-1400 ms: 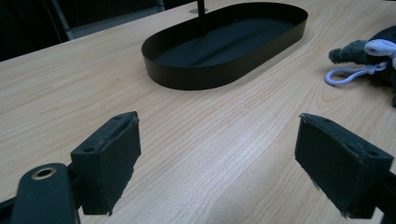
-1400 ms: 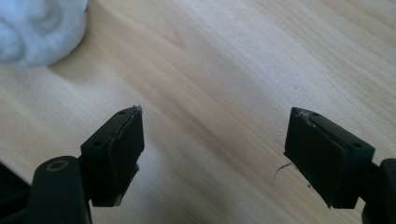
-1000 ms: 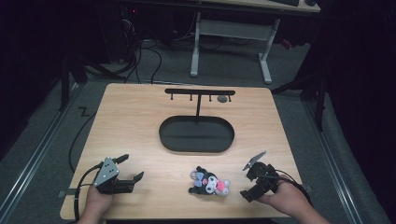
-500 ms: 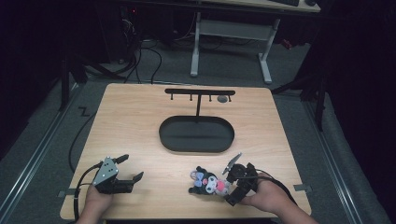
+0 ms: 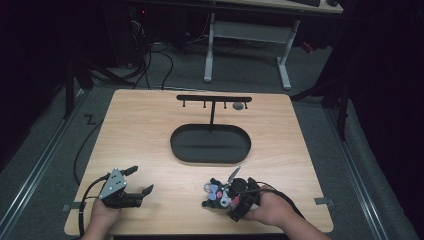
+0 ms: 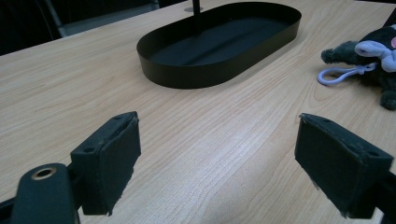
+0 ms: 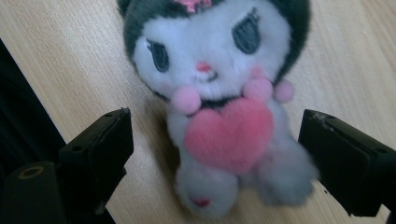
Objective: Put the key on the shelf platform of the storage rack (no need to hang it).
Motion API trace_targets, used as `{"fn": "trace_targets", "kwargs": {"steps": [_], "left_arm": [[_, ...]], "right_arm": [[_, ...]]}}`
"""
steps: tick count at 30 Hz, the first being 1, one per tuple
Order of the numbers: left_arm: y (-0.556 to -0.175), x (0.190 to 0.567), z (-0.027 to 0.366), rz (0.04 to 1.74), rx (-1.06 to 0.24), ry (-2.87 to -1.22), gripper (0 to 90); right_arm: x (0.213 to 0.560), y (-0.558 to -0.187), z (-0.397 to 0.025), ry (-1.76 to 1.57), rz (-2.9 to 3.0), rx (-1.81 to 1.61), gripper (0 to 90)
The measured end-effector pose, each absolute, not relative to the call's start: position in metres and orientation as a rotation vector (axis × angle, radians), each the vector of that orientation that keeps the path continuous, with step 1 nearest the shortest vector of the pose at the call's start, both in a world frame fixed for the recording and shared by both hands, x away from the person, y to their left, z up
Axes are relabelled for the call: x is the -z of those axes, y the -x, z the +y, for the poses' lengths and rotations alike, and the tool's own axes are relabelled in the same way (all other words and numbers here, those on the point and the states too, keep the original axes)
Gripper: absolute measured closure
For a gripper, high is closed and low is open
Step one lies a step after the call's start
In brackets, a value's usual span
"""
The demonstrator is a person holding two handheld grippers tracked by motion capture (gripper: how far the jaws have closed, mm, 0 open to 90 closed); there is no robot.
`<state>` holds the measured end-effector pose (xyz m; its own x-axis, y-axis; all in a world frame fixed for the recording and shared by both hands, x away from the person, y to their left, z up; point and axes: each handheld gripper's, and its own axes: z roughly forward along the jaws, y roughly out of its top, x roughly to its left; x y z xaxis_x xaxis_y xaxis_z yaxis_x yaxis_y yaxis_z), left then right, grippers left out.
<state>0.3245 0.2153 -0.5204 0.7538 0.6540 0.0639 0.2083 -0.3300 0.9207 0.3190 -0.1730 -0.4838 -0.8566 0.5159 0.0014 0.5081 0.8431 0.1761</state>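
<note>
A small plush doll with a white face, dark hood and pink heart [image 7: 219, 116] lies on the light wooden desk [image 5: 140, 135] near its front edge, right of centre. The right gripper [image 5: 231, 196] is over it, jaws spread wide on either side of the doll's body; whether they touch it is hard to tell. The left gripper [image 5: 142, 181] rests near the front left corner, jaws released and holding nothing. A black oval metal tray [image 5: 210, 145] sits at the desk's middle.
</note>
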Motion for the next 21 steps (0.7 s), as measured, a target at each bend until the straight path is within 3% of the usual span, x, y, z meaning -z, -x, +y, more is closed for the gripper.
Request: {"fn": "trace_targets", "kwargs": {"steps": [6, 17, 21], "left_arm": [[-0.3245, 0.5204, 0.2155, 0.661, -0.527, -1.892, 14.9], [-0.3245, 0.5208, 0.2148, 0.657, -0.523, -1.897, 15.0], [-0.3245, 0.5209, 0.2144, 0.654, -0.519, -1.900, 15.0]], "right_arm": [[0.4876, -0.3207, -0.1680, -0.803, 2.987, -0.254, 15.3], [0.4843, -0.3197, -0.1700, -0.817, 2.977, -0.259, 43.0], [0.4841, -0.3165, -0.1680, -0.820, 2.963, -0.260, 46.6]]}}
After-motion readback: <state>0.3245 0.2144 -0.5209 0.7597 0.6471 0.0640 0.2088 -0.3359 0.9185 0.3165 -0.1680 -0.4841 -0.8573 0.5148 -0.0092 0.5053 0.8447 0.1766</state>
